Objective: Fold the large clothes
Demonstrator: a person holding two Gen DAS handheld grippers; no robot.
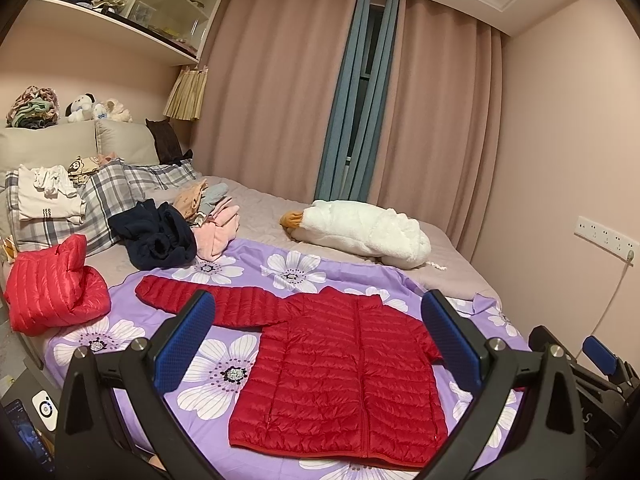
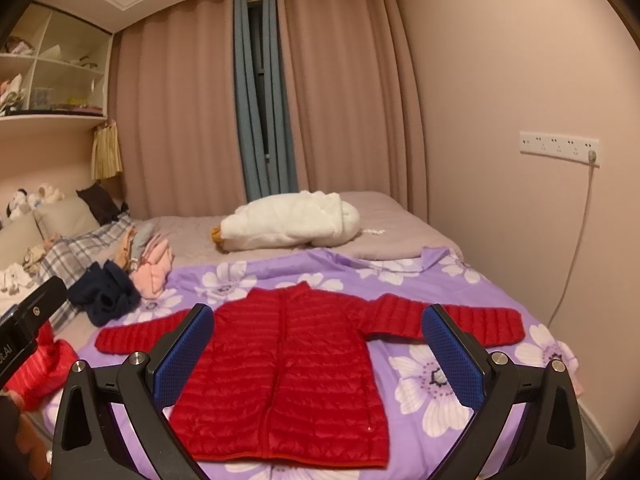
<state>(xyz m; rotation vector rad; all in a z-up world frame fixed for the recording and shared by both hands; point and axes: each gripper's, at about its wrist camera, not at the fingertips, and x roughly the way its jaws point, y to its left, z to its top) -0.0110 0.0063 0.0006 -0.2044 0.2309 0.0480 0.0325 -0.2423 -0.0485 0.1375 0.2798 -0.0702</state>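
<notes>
Left wrist view shows the red jacket [image 1: 340, 376] spread flat on the purple floral sheet [image 1: 224, 376] on the bed, beyond the left gripper [image 1: 318, 344] and right gripper [image 2: 318, 350]; both fingers spread wide, empty

"8" on cushion [image 1: 76, 166], other print illegible

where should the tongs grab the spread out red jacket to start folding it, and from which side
Grip the red jacket at its cuffs: right tongs on the right sleeve end, left tongs on the left sleeve end. Both sleeves lie flat and stretched outward, so probably come from above at each outer edge.
</notes>
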